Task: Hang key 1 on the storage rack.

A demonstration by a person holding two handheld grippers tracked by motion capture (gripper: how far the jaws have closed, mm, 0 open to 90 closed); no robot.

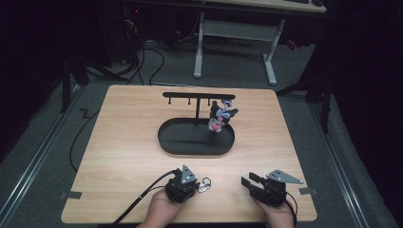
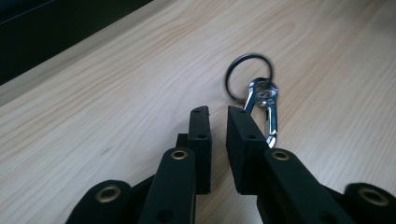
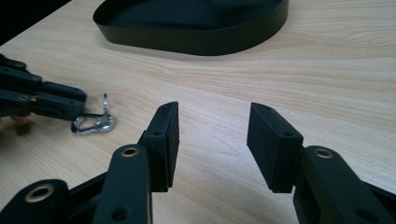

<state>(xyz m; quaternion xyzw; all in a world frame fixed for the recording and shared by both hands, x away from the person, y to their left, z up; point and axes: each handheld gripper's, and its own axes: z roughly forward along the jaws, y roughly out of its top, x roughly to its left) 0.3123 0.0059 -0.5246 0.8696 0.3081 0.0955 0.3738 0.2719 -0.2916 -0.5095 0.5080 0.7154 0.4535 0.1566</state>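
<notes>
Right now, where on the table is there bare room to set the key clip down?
Bare wood lies left of the oval tray and between the left gripper and right gripper. It is crowded by the key clip and under the rack's plush toy.

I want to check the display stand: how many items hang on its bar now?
1. A small black and white character charm hangs near the right end of the bar, above the black oval tray. The other pegs look bare, though they are small in the high view.
</notes>
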